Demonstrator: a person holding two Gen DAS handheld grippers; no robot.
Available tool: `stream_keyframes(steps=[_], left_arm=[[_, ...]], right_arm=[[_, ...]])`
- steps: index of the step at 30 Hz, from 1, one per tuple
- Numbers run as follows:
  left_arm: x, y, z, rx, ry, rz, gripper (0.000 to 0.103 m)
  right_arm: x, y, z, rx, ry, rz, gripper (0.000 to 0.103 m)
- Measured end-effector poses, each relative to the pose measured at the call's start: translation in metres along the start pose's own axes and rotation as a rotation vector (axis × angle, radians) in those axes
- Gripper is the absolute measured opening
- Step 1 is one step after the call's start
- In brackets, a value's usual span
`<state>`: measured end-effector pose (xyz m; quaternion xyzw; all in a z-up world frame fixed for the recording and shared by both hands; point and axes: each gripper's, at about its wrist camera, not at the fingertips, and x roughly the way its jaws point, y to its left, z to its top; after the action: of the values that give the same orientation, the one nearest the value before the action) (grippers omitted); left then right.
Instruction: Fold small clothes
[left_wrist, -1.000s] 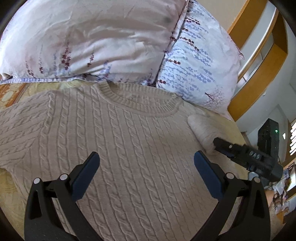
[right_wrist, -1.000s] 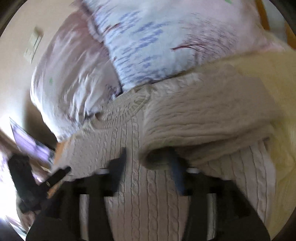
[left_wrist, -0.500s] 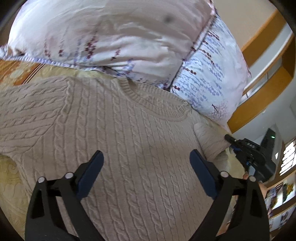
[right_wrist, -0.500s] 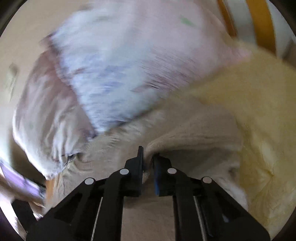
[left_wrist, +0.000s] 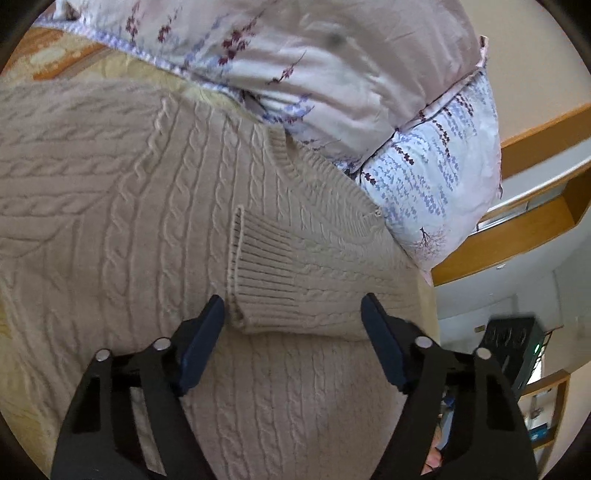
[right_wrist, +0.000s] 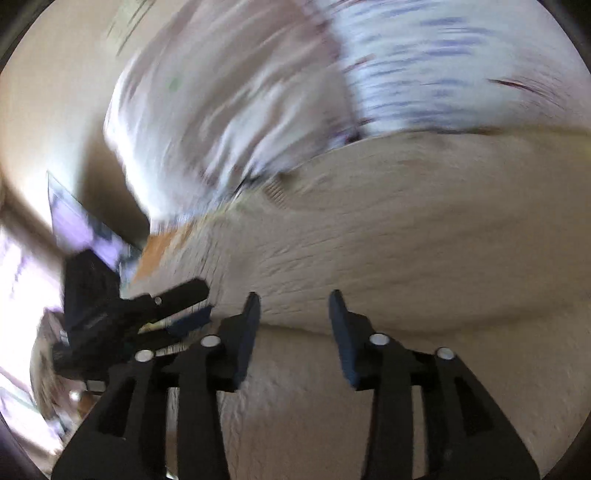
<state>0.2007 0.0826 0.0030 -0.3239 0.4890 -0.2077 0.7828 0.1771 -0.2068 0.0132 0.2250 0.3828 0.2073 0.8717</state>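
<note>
Since a second ago the right sleeve (left_wrist: 295, 280) has landed folded across the sweater (left_wrist: 129, 221) chest, and the right gripper (right_wrist: 293, 325) has let go, jaws apart. Left gripper (left_wrist: 291, 332) hovers nearby with jaws wide, empty. Sweater lies flat on the bed (left_wrist: 66, 62), pillows (left_wrist: 332, 66) beyond.

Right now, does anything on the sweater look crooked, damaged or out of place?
Nothing looks damaged. The sweater lies flat on the bed, with one sleeve folded across its chest, the ribbed cuff lying flat. The sleeve slants slightly rather than running straight across. The right wrist view is too blurred to check more.
</note>
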Motion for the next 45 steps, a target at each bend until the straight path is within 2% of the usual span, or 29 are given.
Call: stream_keyframes(steps=[2, 4, 5, 7, 8, 12, 15, 16, 17, 18, 20, 22, 26, 28, 30, 31, 32, 33, 34, 35, 37, 40, 42, 45], left_arm=[[0.005, 0.001, 0.004, -0.026, 0.006, 0.009, 0.065], [0.009, 0.003, 0.008, -0.047, 0.013, 0.008, 0.052], [0.011, 0.004, 0.010, -0.059, 0.020, 0.010, 0.050], [0.015, 0.005, 0.015, -0.075, 0.026, 0.017, 0.039], [0.018, 0.005, 0.017, -0.075, 0.032, 0.025, 0.037], [0.029, 0.000, 0.026, -0.046, 0.047, 0.055, 0.011], [0.035, -0.005, 0.031, -0.009, 0.055, 0.072, 0.006], [0.036, -0.009, 0.035, 0.016, 0.052, 0.079, 0.006], [0.033, -0.013, 0.038, 0.039, 0.040, 0.076, 0.006], [0.028, -0.019, 0.043, 0.072, 0.014, 0.065, 0.005], [0.016, -0.025, 0.049, 0.128, -0.043, 0.045, 0.005], [0.009, -0.028, 0.051, 0.190, -0.091, 0.087, 0.005], [0.027, -0.012, 0.049, 0.177, -0.018, 0.184, 0.006], [0.033, -0.004, 0.047, 0.160, 0.006, 0.213, 0.009], [0.031, -0.005, 0.047, 0.174, 0.002, 0.229, 0.013], [0.027, -0.007, 0.046, 0.178, 0.002, 0.242, 0.017], [0.021, -0.009, 0.046, 0.181, -0.005, 0.245, 0.030], [0.015, -0.010, 0.046, 0.183, -0.011, 0.242, 0.042], [0.005, -0.009, 0.044, 0.188, -0.023, 0.227, 0.049], [-0.006, -0.009, 0.042, 0.195, -0.033, 0.209, 0.051], [-0.032, -0.005, 0.037, 0.203, -0.059, 0.174, 0.054], [-0.077, 0.015, 0.026, 0.178, -0.120, 0.166, 0.054], [-0.114, 0.039, 0.020, 0.135, -0.176, 0.202, 0.054], [-0.156, 0.074, 0.015, 0.039, -0.247, 0.259, 0.054]], right_arm=[[-0.029, -0.036, 0.001, 0.143, -0.078, -0.017, 0.045], [-0.053, -0.076, -0.004, 0.320, -0.137, -0.024, 0.045], [-0.063, -0.105, -0.007, 0.456, -0.175, -0.009, 0.045], [-0.075, -0.141, -0.015, 0.613, -0.224, 0.003, 0.045], [-0.079, -0.154, -0.019, 0.665, -0.237, -0.008, 0.045], [-0.079, -0.179, -0.021, 0.746, -0.284, 0.030, 0.045], [-0.078, -0.177, -0.013, 0.710, -0.329, -0.015, 0.044], [-0.076, -0.176, -0.009, 0.695, -0.338, -0.038, 0.034], [-0.074, -0.176, -0.005, 0.686, -0.339, -0.050, 0.018], [-0.072, -0.175, -0.003, 0.672, -0.342, -0.058, 0.010], [-0.077, -0.172, -0.009, 0.647, -0.371, -0.067, 0.008], [-0.082, -0.166, -0.015, 0.609, -0.402, -0.102, 0.008], [-0.071, -0.163, -0.020, 0.580, -0.350, -0.188, 0.008], [-0.068, -0.160, -0.020, 0.561, -0.335, -0.227, 0.008], [-0.072, -0.155, -0.021, 0.547, -0.327, -0.270, 0.014], [-0.078, -0.151, -0.022, 0.547, -0.328, -0.301, 0.022], [-0.083, -0.148, -0.023, 0.543, -0.338, -0.321, 0.031], [-0.089, -0.142, -0.025, 0.531, -0.357, -0.343, 0.037], [-0.095, -0.137, -0.027, 0.514, -0.379, -0.355, 0.045], [-0.100, -0.127, -0.028, 0.475, -0.408, -0.367, 0.052], [-0.097, -0.107, -0.022, 0.364, -0.398, -0.353, 0.055], [-0.079, -0.091, -0.013, 0.296, -0.313, -0.275, 0.055], [-0.059, -0.084, -0.008, 0.265, -0.240, -0.236, 0.055], [-0.036, -0.079, -0.006, 0.236, -0.183, -0.246, 0.056]])
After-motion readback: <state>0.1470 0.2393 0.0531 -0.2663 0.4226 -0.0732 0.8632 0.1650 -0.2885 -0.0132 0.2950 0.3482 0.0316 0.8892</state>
